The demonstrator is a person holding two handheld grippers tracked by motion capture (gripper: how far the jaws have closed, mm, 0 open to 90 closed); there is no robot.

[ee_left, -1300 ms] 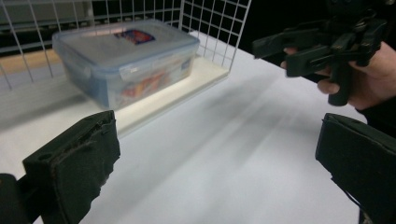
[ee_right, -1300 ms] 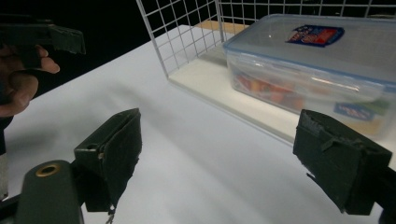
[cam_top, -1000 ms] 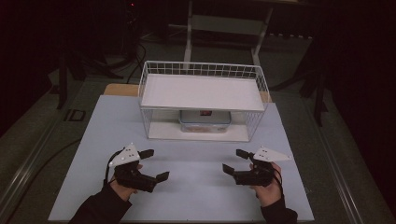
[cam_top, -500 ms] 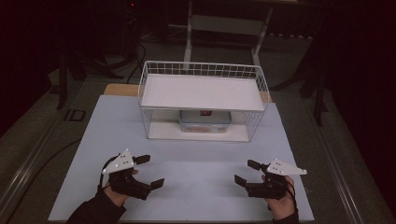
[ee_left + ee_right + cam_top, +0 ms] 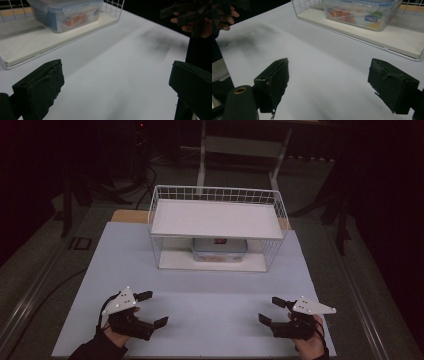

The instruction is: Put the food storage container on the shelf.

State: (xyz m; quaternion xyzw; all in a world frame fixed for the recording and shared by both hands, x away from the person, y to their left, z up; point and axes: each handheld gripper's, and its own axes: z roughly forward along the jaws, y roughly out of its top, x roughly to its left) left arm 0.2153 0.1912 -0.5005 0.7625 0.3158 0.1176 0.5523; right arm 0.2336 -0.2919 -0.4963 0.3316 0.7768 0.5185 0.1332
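Two hand-held grippers rest low over the near edge of the white counter [image 5: 200, 310], well apart from each other and holding nothing. At the left, the left hand-held gripper [image 5: 154, 308] sits near the front left corner, its jaws spread wide and pointing toward the middle of the counter; a grey three-cornered plate rides on top of it. In the left gripper view its two black jaws stand far apart with bare counter between them. Farther back, in the middle, stands a white wire basket [image 5: 216, 195] with a flat white shelf on top, and beneath that shelf, on the basket's white base, sits a clear plastic box [image 5: 219, 249] with a lid; colourful contents show through its wall in both gripper views, though what they are cannot be told. The box is well apart from both grippers. At the right, the right hand-held gripper [image 5: 270, 310] lies near the front right corner, jaws likewise released and spread wide, pointing inward
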